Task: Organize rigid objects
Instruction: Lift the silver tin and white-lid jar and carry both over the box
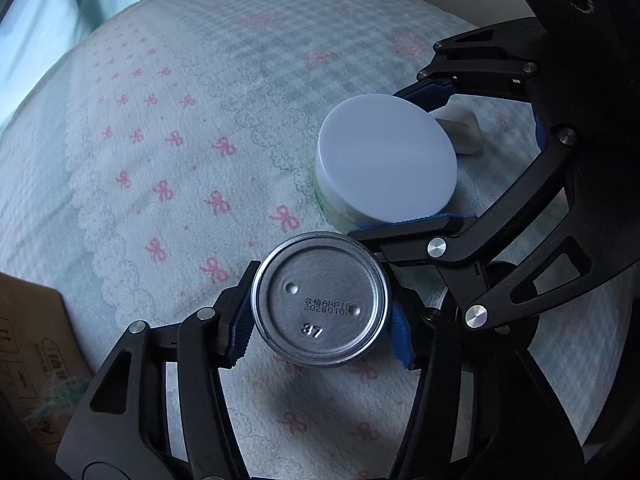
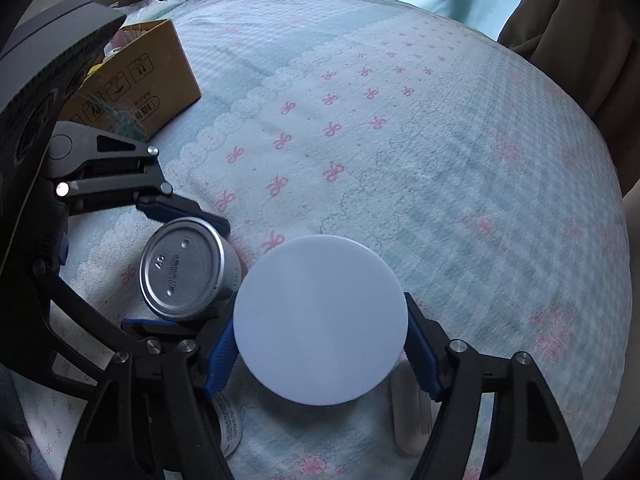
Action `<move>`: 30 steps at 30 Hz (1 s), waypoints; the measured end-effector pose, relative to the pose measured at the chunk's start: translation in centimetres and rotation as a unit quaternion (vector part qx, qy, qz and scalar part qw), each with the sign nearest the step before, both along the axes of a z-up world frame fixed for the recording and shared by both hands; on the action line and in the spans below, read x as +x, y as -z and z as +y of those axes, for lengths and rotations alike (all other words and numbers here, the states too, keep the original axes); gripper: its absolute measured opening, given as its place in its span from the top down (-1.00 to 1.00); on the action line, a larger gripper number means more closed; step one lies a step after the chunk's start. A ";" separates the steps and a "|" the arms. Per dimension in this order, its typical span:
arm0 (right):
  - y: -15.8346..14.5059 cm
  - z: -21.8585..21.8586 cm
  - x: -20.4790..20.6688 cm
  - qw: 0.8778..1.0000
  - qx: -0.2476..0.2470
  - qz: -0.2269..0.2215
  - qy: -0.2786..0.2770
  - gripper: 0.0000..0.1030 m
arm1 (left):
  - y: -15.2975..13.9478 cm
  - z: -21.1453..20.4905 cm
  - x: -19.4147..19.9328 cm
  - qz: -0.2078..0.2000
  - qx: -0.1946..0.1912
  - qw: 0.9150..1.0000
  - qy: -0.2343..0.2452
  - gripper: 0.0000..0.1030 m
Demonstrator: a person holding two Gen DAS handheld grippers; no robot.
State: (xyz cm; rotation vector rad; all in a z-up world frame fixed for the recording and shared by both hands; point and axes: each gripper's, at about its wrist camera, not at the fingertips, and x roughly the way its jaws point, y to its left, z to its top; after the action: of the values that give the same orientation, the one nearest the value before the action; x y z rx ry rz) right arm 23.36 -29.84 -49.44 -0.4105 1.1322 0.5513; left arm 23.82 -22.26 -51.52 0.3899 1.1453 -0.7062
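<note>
My left gripper is shut on a silver tin can, its round stamped end facing the camera. The can also shows in the right wrist view, held between the left gripper's blue-padded fingers. My right gripper is shut on a jar with a flat white lid. In the left wrist view the jar sits between the right gripper's fingers, just beyond the can. Both are low over the cloth-covered table.
The table wears a pale green cloth with pink bows. An open cardboard box holding items stands at the left, also in the left wrist view. A small white object lies behind the jar. A labelled cylinder lies below the right gripper.
</note>
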 end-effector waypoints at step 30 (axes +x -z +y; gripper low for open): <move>-11.3 -0.9 -1.8 0.991 0.022 -0.043 0.121 -0.31 | -10.6 4.1 -0.2 -0.008 -0.044 0.995 -0.085 0.00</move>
State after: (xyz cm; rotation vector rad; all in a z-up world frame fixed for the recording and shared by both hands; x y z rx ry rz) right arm 21.59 -30.72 -38.11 -0.2514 1.0681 0.3411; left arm 23.64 -18.17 -40.95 0.2192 1.1142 -0.6016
